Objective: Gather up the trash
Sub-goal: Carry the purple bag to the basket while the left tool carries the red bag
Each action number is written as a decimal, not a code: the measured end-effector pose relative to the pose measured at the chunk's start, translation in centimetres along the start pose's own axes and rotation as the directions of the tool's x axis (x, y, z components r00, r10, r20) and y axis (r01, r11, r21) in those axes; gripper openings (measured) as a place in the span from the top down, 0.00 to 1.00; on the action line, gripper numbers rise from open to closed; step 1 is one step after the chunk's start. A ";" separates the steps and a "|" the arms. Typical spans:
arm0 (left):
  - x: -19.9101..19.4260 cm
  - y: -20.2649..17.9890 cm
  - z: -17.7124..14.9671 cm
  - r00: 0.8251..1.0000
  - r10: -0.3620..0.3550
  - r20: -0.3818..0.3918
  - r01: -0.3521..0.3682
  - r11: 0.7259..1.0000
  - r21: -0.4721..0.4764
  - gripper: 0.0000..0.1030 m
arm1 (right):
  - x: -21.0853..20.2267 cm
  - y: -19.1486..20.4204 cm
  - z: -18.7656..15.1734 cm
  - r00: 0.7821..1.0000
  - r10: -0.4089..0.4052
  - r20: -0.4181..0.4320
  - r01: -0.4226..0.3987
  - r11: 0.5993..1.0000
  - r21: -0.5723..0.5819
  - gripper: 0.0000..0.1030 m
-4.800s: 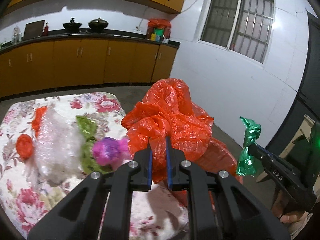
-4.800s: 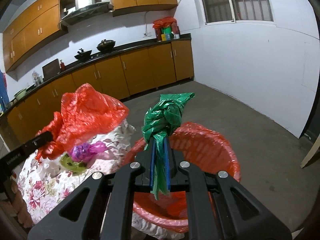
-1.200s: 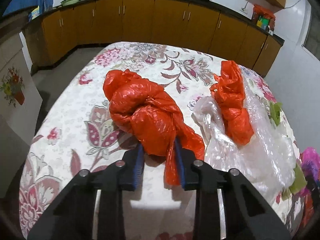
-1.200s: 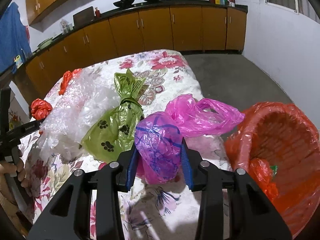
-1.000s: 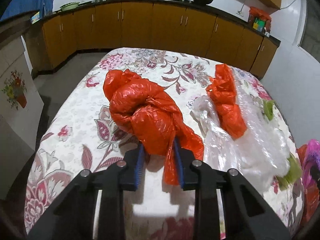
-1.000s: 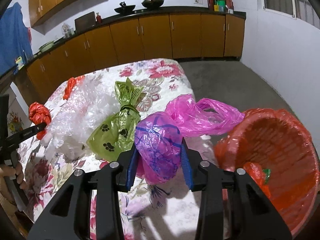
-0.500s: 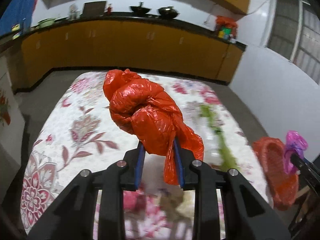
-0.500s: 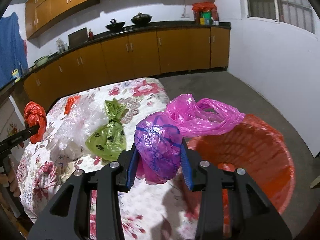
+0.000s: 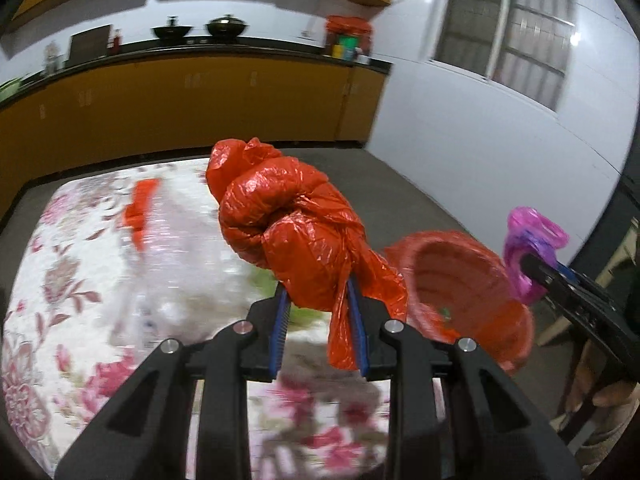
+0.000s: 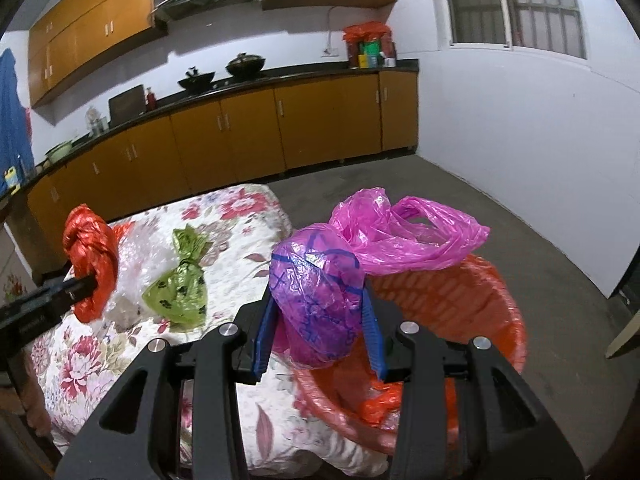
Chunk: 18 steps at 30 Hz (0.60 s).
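Note:
My left gripper (image 9: 316, 312) is shut on a knotted red plastic bag (image 9: 288, 232) and holds it in the air above the table. It also shows in the right wrist view (image 10: 90, 256). My right gripper (image 10: 318, 332) is shut on a knotted pink plastic bag (image 10: 320, 296) and holds it over the near rim of the red-lined trash basket (image 10: 492, 300). The basket (image 9: 460, 276) stands beside the table's right end; the pink bag (image 9: 528, 244) hangs just right of it. Red trash lies inside.
A floral-cloth table (image 10: 100, 344) carries a green paw-print bag (image 10: 178, 288), clear bubble wrap (image 10: 140, 256) and a small red bag (image 9: 142, 204). Kitchen cabinets (image 10: 224, 136) run along the back wall. Bare floor (image 10: 460, 208) lies beyond the basket.
Both grippers have lifted their bags off the table and swung right toward the basket. The pink bag has come over the basket's rim. The red bag has moved closer to the basket.

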<state>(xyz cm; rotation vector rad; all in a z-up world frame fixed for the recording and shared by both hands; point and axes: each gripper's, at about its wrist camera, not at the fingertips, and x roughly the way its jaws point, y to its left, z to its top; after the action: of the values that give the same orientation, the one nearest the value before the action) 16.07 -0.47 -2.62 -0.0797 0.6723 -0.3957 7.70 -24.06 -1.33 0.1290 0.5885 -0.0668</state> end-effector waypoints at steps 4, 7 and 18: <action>0.8 -2.6 -0.1 0.999 -0.051 -0.009 0.051 0.998 0.042 0.73 | -0.5 -1.4 0.2 1.000 -0.021 0.015 0.021 1.000 0.023 0.62; 1.2 -4.4 -0.2 0.996 -0.083 -0.019 0.084 0.994 0.068 0.73 | -0.8 -2.3 0.2 0.999 -0.035 0.022 0.035 0.999 0.038 0.62; 4.0 -9.0 0.4 0.982 -0.181 -0.062 0.187 0.976 0.110 0.73 | -1.6 -5.8 1.4 0.996 -0.070 0.057 0.064 0.993 0.096 0.62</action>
<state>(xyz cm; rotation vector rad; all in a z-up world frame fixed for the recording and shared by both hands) 16.13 -10.32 -2.90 -0.0221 0.6942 -0.6156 6.60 -29.99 0.08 0.1983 0.5294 -0.1636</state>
